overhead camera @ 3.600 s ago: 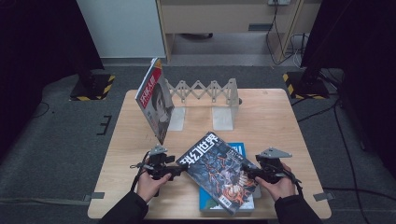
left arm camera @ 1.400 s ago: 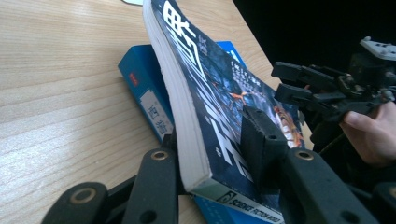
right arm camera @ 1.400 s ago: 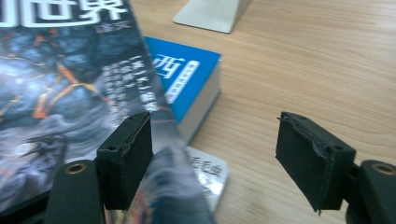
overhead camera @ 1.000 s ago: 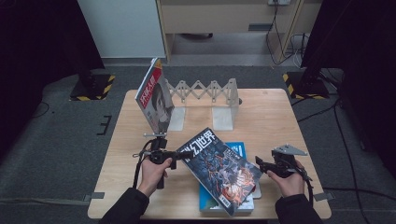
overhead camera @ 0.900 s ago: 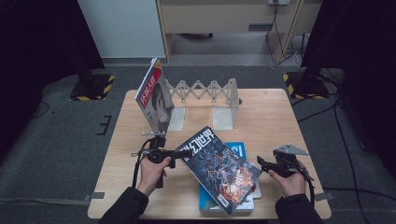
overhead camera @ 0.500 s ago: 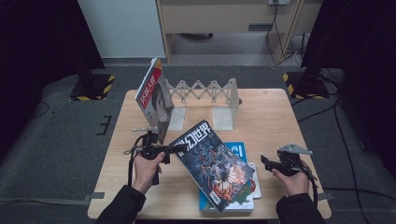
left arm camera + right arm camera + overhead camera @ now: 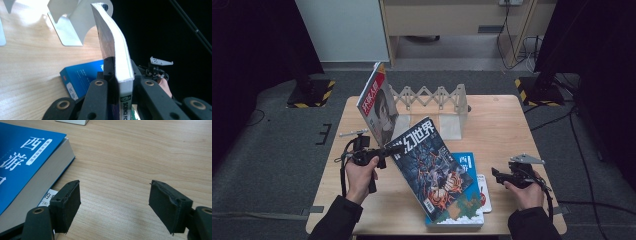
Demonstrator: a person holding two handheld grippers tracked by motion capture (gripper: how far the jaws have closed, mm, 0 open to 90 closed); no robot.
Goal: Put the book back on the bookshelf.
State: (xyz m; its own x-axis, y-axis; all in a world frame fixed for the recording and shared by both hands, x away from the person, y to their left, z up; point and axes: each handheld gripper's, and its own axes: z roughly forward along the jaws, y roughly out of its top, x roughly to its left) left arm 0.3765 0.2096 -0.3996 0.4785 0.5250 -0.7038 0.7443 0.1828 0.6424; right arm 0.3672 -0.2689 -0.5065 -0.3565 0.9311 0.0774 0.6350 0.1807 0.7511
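Observation:
A dark-covered magazine [image 7: 432,170] is held tilted above the table, with my left gripper [image 7: 384,151] shut on its near-left edge. In the left gripper view the jaws have just closed tighter on the magazine's spine [image 7: 121,67], and its pages curve away upward. Under the magazine lies a blue book [image 7: 468,162] on the table; its cover also shows between the jaws [image 7: 82,75] and at the left of the right gripper view [image 7: 22,157]. My right gripper [image 7: 499,176] rests at the table's right front, open [image 7: 113,205], with nothing between its pads.
Another magazine [image 7: 379,105] stands leaning in a white folding rack [image 7: 432,97] at the back of the table. A white bookend [image 7: 451,125] stands behind the held magazine. Bare wood [image 7: 507,130] lies to the right.
The left hand has risen and shifted left and away, lifting the magazine's edge so it tilts more steeply. The right hand has stayed in place.

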